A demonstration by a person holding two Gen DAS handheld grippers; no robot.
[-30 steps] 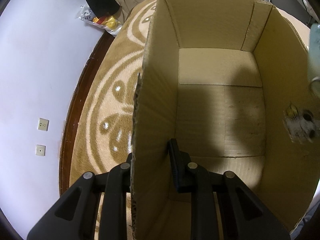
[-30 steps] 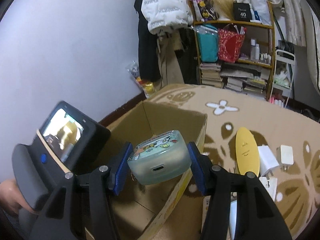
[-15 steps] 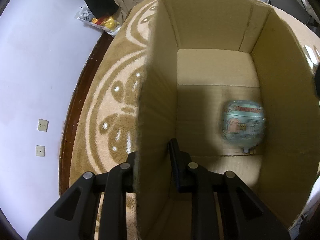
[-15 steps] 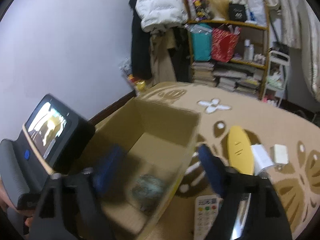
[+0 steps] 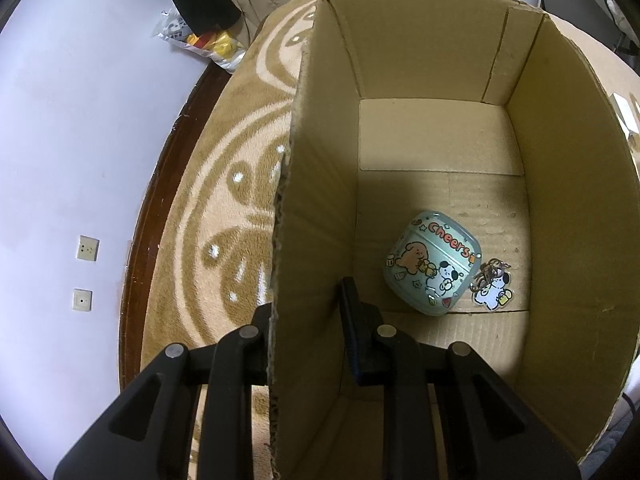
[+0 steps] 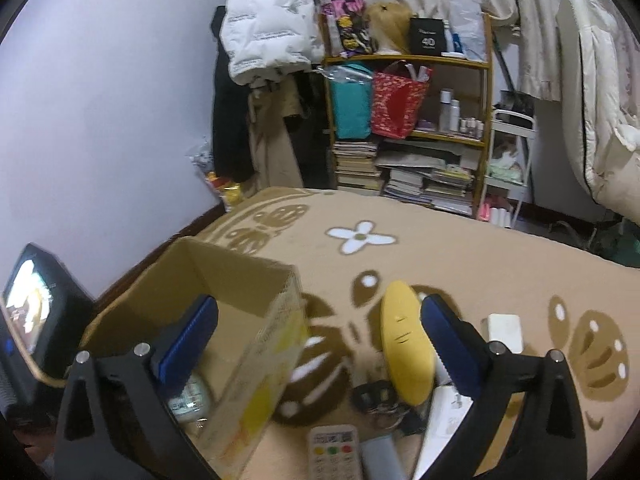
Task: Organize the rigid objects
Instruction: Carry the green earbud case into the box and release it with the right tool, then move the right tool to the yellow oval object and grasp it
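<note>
A cardboard box (image 5: 320, 208) stands on the patterned rug. My left gripper (image 5: 308, 312) is shut on the box's left wall, one finger outside and one inside. A pale green earbud case (image 5: 432, 262) with cartoon dogs and a charm (image 5: 492, 288) lies on the box floor. It also shows in the right wrist view (image 6: 188, 398) inside the box (image 6: 256, 344). My right gripper (image 6: 316, 344) is open and empty above the box's right edge. On the rug to the right lie a yellow oval object (image 6: 404, 344), a remote (image 6: 334, 454), a white charger (image 6: 504, 332) and a key fob (image 6: 374, 396).
A wooden shelf (image 6: 408, 128) with books, bags and bottles stands at the back of the room. A white jacket (image 6: 268, 20) hangs by the wall. The left gripper's screen (image 6: 32, 312) shows at the left edge. A bed (image 6: 596, 100) is at the right.
My right gripper opened and let go of the green case, which dropped into the box and came to rest on its floor. The right gripper shifted right. The left gripper stayed on the wall.
</note>
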